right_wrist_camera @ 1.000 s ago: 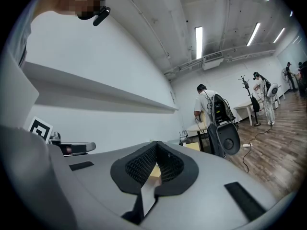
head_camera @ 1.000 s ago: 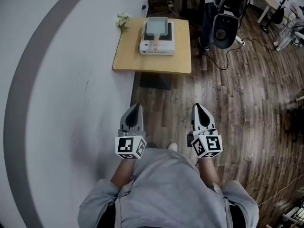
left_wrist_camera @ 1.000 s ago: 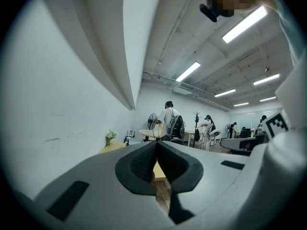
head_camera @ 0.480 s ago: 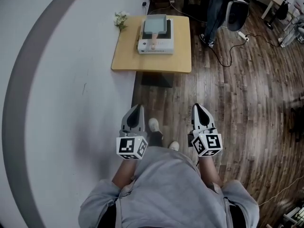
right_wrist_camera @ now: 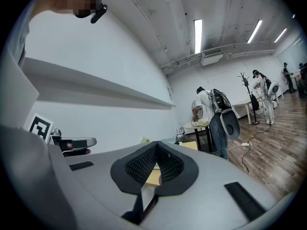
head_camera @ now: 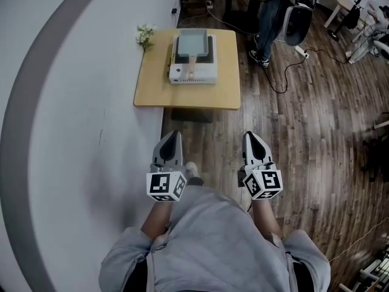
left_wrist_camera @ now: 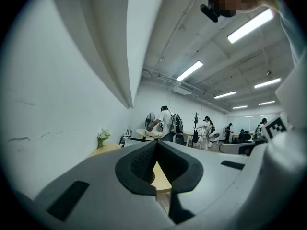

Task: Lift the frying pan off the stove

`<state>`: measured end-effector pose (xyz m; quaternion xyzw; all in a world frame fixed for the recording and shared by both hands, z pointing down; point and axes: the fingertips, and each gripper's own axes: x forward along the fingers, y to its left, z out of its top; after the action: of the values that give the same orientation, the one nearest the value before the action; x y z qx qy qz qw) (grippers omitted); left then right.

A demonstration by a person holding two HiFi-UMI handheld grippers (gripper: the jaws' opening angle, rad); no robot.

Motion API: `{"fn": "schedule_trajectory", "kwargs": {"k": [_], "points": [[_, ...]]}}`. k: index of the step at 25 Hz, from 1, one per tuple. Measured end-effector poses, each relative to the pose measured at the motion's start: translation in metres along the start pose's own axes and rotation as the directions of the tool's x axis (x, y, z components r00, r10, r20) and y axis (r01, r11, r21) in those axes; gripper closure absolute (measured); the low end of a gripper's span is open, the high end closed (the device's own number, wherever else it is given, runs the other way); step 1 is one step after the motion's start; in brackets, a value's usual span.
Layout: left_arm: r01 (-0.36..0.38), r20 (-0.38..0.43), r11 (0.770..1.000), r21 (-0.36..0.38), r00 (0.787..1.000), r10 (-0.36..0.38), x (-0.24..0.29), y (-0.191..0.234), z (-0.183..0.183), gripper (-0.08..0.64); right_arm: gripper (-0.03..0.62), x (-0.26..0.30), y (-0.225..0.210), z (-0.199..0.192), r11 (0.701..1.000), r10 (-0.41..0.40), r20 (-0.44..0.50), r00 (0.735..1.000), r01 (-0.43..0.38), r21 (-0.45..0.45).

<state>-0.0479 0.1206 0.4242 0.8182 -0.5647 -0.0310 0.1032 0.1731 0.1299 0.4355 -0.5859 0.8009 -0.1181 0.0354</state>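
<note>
The fingers [left_wrist_camera: 139, 163] of the left gripper [head_camera: 172, 140] were clenched tip to tip on nothing, and so were those of the right gripper [head_camera: 252, 140]. Both were held low, close to the person's body over the wood floor [head_camera: 304, 132], well apart from the work.

The pan [head_camera: 194, 41], a grey square one, sat on the white stove [head_camera: 193, 75] on the bench [head_camera: 182, 95]. Its pale handle [head_camera: 189, 66] pointed back toward the person. It was likely stiff metal and front-heavy, so it would tend to tip about a grip at the handle's end. The best hold seemed to be on the handle close to the pan body, squeezed firmly, since the handle could be smooth.

Only the head view showed the pan, stove and handle. The gripper views looked level across the room. They gave the meeting of the fingers plainly, a strip of bench beyond them, flowers [left_wrist_camera: 102, 137] at the bench's corner, and people [left_wrist_camera: 165, 123] standing farther off.
</note>
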Motion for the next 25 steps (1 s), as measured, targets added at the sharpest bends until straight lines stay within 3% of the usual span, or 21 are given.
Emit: {"fn": "schedule_trajectory", "kwargs": {"k": [10, 15, 20, 25], "points": [[0.005, 0.025, 1.000, 0.008, 1.000, -0.005, 0.058, 0.093, 0.035, 0.557, 0.594, 0.106, 0.026, 0.016, 0.999, -0.019, 0.035, 0.999, 0.017, 0.046], [-0.004, 0.039, 1.000, 0.002, 0.999, 0.004, 0.070, 0.127, 0.049, 0.557, 0.594, 0.149, 0.061, 0.016, 0.999, 0.029, 0.013, 0.999, -0.030, 0.039], [-0.006, 0.016, 1.000, -0.026, 1.000, 0.007, 0.081, 0.146, 0.042, 0.557, 0.594, 0.177, 0.076, 0.013, 0.998, 0.050, 0.003, 0.999, -0.050, 0.029], [0.019, -0.007, 0.999, -0.029, 1.000, -0.019, 0.109, 0.149, 0.036, 0.558, 0.594, 0.201, 0.064, 0.008, 0.999, 0.032, -0.008, 0.999, -0.032, 0.027]]}}
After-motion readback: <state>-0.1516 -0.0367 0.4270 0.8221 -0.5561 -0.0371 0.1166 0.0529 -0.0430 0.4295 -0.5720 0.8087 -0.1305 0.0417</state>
